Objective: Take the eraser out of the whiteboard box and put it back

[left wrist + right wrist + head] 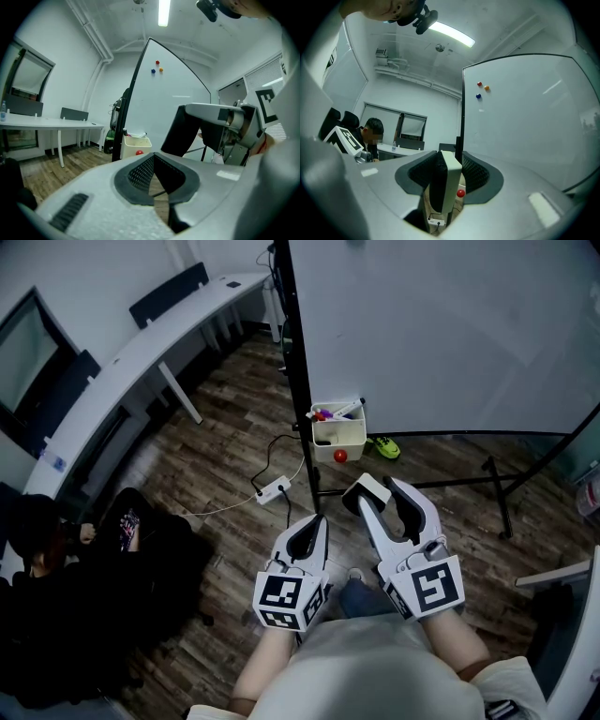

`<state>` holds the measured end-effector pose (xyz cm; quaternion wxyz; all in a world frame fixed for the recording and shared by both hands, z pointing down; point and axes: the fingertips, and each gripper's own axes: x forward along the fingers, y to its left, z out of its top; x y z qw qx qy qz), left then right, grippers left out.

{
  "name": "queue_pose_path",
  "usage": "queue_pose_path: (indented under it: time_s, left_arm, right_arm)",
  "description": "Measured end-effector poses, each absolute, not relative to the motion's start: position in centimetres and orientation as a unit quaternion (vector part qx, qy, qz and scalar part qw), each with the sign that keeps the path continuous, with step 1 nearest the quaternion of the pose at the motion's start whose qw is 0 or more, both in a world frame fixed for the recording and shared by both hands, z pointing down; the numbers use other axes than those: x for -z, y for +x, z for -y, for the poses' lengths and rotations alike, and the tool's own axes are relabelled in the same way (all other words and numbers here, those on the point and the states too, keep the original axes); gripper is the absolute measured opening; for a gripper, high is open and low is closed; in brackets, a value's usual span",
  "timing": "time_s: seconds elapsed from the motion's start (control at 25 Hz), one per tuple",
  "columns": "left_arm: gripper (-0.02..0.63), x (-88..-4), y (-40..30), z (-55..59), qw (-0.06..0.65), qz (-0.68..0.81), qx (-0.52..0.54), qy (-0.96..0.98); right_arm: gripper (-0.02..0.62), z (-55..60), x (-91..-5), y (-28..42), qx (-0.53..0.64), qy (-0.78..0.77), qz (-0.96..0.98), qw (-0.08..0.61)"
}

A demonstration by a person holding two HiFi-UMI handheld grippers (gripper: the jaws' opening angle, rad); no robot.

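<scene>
The cream whiteboard box (338, 433) hangs low on the whiteboard frame, with markers sticking out of it and a red ball (339, 456) just below. My right gripper (380, 495) is shut on the eraser (368, 490), white-backed with black felt, and holds it in the air in front of the box. In the right gripper view the eraser (448, 180) stands upright between the pads and hides most of the box. My left gripper (312, 529) hovers beside it, shut and holding nothing. In the left gripper view I see the box (137, 146) ahead and the held eraser (186, 129) at the right.
The whiteboard (431, 324) stands on a black wheeled stand (450, 486). A white power strip (273, 490) with its cable lies on the wood floor. A green object (382, 447) sits by the stand. A seated person (56, 549) and a long white desk (141, 352) are at the left.
</scene>
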<state>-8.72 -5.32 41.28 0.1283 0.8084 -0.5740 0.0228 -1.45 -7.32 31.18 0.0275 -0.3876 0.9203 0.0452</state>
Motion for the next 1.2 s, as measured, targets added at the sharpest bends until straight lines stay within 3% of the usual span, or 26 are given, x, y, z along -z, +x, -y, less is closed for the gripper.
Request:
queue_pose_path:
  time_s: [1.2]
  left_arm:
    - [0.000, -41.4, -9.6, 13.9, 0.140, 0.600, -0.019, 0.787]
  right_arm:
    - [0.176, 17.5, -31.1, -3.0, -0.043, -0.356, -0.933, 0.019]
